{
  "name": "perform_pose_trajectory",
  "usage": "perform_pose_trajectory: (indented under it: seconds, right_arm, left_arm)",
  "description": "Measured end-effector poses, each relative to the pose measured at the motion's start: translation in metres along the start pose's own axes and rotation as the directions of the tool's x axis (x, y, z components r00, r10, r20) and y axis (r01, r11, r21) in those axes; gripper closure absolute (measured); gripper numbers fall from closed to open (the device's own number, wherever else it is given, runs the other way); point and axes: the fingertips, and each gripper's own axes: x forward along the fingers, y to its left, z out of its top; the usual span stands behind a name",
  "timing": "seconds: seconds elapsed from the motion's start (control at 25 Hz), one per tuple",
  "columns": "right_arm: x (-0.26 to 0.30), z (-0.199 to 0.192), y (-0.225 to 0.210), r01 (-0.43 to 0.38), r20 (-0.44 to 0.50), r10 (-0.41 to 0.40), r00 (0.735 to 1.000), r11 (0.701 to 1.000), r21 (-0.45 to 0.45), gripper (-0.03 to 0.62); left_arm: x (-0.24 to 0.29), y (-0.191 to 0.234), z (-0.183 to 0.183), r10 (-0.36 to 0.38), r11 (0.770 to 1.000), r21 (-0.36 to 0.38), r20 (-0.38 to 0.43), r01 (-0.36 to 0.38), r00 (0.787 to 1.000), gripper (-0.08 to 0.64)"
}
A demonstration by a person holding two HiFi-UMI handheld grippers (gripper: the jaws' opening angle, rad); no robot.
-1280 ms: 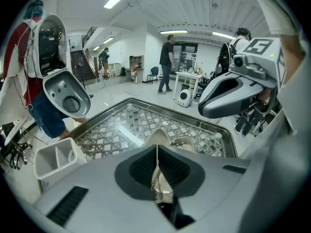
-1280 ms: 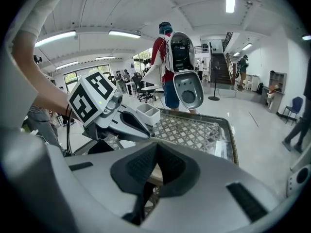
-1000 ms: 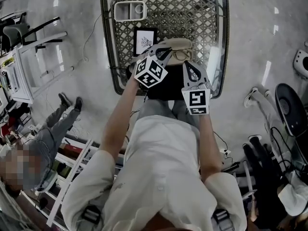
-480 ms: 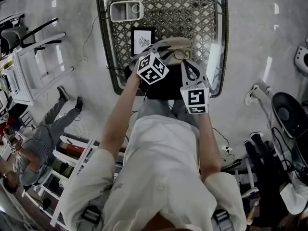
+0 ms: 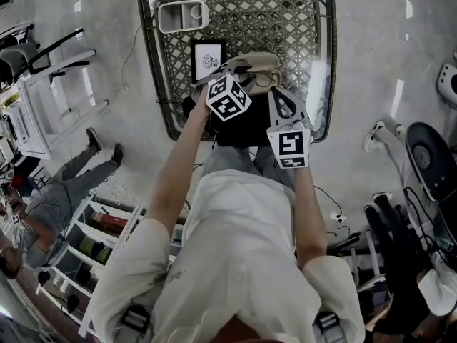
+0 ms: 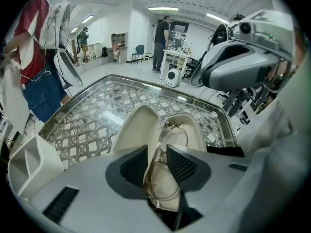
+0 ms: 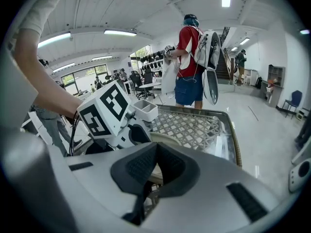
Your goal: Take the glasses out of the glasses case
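Note:
An open cream glasses case [image 5: 251,61] lies on the lattice-topped table [image 5: 300,20], and thin-rimmed glasses [image 5: 267,79] rest in it. In the left gripper view the case [image 6: 142,125] spreads out ahead, and the glasses [image 6: 160,149] stand edge-on between my left gripper's [image 6: 156,163] jaws. Those jaws have just been opening and the pads [image 6: 182,165] do not press the frame. My right gripper [image 7: 155,165] is shut, apparently on the near rim of the case [image 7: 160,139]. In the head view the left gripper [image 5: 235,73] hangs over the case and the right gripper [image 5: 283,97] sits at its right end.
A white compartment tray [image 5: 183,16] sits at the table's far left corner, with a black-framed card [image 5: 207,61] beside the case. A black cloth [image 5: 239,131] lies at the near edge under both grippers. People [image 7: 192,67] stand on the floor beyond the table.
The left gripper has shifted a little farther out over the case. The right gripper has kept its place.

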Motion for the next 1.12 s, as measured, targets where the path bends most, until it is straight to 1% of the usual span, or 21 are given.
perform_pose_trajectory:
  seconds: [0.24,0.36,0.52,1.12]
  right_arm:
    - [-0.0026,-0.0014,-0.0004,0.006,0.0,-0.006,1.0,1.0,0.009,0.584]
    - [-0.0051,-0.0043,-0.0019,0.008,0.0,-0.008,1.0,1.0,0.012,0.584]
    - [-0.0056,-0.0065,-0.0018,0.01,-0.004,-0.01,1.0,1.0,0.013,0.584]
    - [-0.0066,-0.0074,0.0042,0.015,-0.013,-0.015,1.0,1.0,0.011,0.584]
  left_arm:
    - [0.0055,-0.0059,-0.0016,-0.014,1.0,0.007,-0.018,0.014,1.0,0.445]
    - [0.0074,-0.0066,-0.0009,0.0,1.0,0.013,-0.02,0.0,1.0,0.5]
    - [0.0069,-0.0053,0.0,0.004,0.999,0.033,-0.024,-0.003,1.0,0.526]
    - [0.0018,-0.0098,0.0036,-0.014,0.999,0.045,-0.009,0.014,1.0,0.531]
